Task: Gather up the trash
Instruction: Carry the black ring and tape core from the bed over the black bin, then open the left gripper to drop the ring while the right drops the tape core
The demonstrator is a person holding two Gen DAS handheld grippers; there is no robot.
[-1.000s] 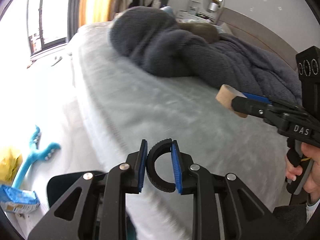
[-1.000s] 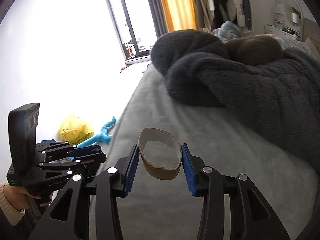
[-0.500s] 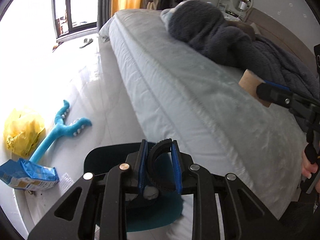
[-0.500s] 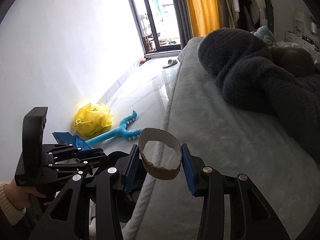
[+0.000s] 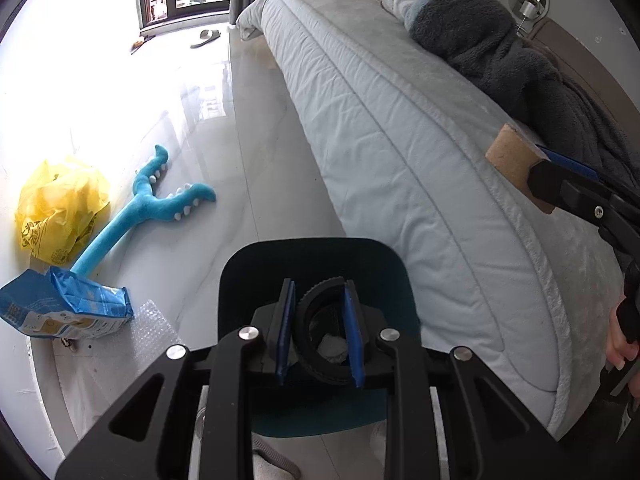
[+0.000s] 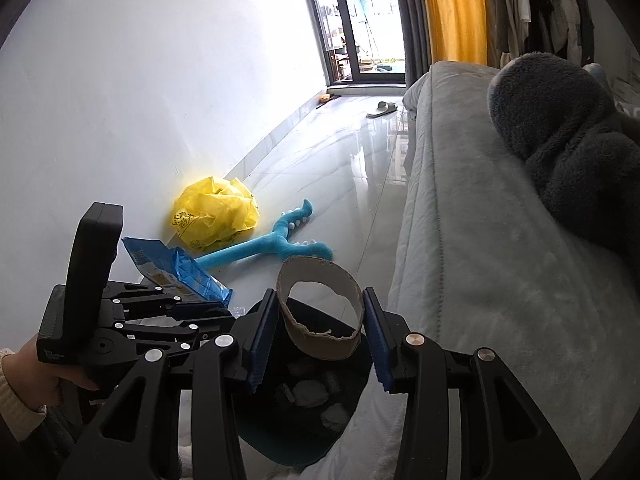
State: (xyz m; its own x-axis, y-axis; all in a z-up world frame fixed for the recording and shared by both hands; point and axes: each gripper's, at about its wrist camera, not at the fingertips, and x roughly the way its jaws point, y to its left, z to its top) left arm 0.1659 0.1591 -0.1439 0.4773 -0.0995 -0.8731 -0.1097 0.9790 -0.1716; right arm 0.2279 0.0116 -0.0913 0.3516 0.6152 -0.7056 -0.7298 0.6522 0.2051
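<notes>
We are holding the left claw (image 5: 320,330) over the dark teal trash bin (image 5: 256,264) that is standing on the floor (image 5: 260,128) right beside the bed (image 5: 380,120). Its blue pads are pinching a black ridged ring (image 5: 316,300), a piece with an open gap in it, and the claw is closed about as tight as it goes on that ring. Looking through the ring, we are seeing crumpled white scraps (image 5: 332,348) lying at the bottom of the bin.

We are holding the right claw (image 6: 320,328) partly open, its pads pressing on the two sides of a brown cardboard tube (image 6: 320,312), a short roll core with a torn near edge. In the right wrist view the tube is hanging above the bin's opening (image 6: 344,364), with grey and white crumpled bits (image 6: 308,394) showing below it. In the left wrist view the same tube (image 5: 516,164) is appearing at the right, in front of the bed's edge.

On the floor by the white wall (image 6: 160,80) we are seeing a yellow plastic bag (image 6: 214,210), a blue forked plush toy (image 6: 264,244), a blue snack packet (image 6: 176,272) and, in the left wrist view, a piece of bubble wrap (image 5: 154,330) just beside that packet. A dark grey fleece blanket (image 6: 560,128) is heaped on the bed, and a slipper (image 6: 382,109) is lying near the glass door (image 6: 360,20).
</notes>
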